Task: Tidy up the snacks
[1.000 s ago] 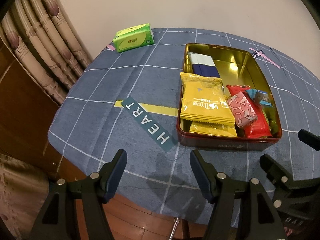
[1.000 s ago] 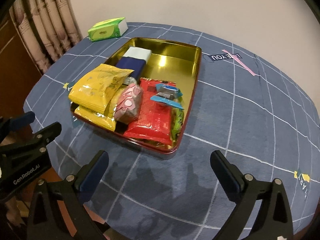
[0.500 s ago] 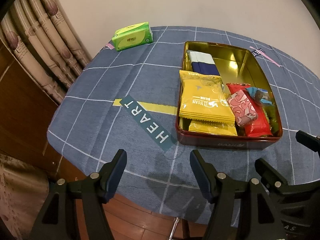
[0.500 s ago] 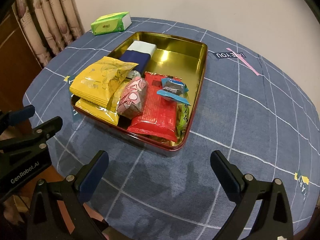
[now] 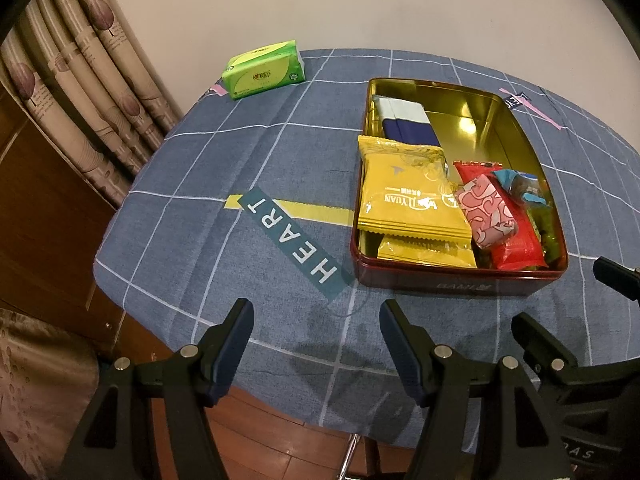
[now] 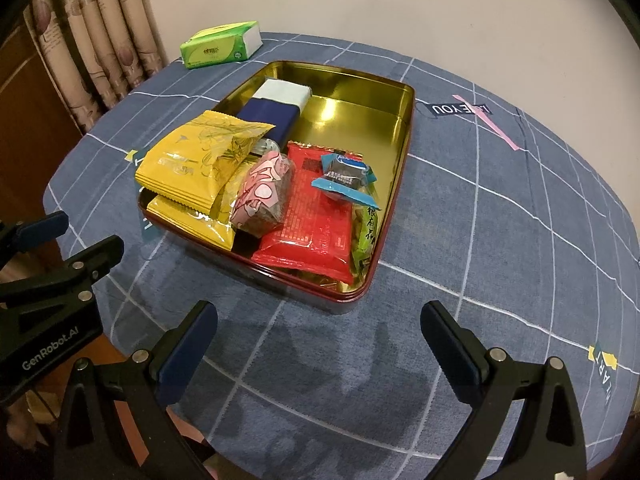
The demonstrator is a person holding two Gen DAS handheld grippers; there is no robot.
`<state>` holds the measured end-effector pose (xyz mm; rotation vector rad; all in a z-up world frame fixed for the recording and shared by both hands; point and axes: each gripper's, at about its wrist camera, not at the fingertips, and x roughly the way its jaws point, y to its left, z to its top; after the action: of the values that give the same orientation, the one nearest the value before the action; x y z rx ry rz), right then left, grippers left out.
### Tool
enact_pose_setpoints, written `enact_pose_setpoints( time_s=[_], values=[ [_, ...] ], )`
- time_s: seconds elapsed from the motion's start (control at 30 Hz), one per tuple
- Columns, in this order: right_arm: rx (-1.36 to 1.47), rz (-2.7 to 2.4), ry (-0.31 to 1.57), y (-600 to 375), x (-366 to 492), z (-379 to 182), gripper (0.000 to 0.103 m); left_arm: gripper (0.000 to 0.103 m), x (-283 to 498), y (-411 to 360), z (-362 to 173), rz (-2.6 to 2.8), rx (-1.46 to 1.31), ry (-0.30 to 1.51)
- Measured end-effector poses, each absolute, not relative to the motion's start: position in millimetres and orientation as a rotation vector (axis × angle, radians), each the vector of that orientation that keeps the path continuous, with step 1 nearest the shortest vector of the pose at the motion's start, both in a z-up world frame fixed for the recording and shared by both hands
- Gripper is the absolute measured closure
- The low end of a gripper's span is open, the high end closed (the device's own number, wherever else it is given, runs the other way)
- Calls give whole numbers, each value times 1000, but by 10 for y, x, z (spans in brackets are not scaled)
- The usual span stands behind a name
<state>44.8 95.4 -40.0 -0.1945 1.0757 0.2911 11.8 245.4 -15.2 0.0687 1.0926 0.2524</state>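
Gold-lined tin [image 6: 400, 128] fills the frame's centre, long axis running toward upper right; snacks [image 6: 308, 208] crowd its lower-left end. Right gripper [image 6: 320, 344], jaws apart and empty, sits directly below, probably nearer than the left gripper [image 5: 316, 340], likewise spread

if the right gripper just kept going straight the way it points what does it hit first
Probably the near wall of the tin, roughly where the red packet lies. The right gripper is open and empty, over bare tablecloth. Its height is unclear, so it might touch cloth first.
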Motion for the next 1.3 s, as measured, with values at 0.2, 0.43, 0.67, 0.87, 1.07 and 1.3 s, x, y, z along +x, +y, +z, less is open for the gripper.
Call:
enact_pose_setpoints(
  time_s=[0.2, 0.43, 0.67, 0.87, 1.07, 1.3],
  values=[
    [-192, 290, 1078, 942, 457, -405, 2, 36, 118, 2484, -157, 257, 56, 1094],
    [-187, 285, 1082, 926, 473, -416, 2, 36, 125, 2494, -163, 258, 54, 1097],
    [-191, 283, 1085, 929, 470, -425, 2, 36, 126, 2489, -162, 259, 53, 1098],
    [-192, 282, 1084, 936, 465, -428, 2, 36, 128, 2492, -164, 259, 53, 1098],
    [-194, 282, 1087, 948, 459, -440, 2, 36, 125, 2489, -166, 259, 55, 1098],
    [-195, 283, 1090, 952, 457, -454, 2, 36, 125, 2486, -167, 260, 54, 1100]
  ],
)
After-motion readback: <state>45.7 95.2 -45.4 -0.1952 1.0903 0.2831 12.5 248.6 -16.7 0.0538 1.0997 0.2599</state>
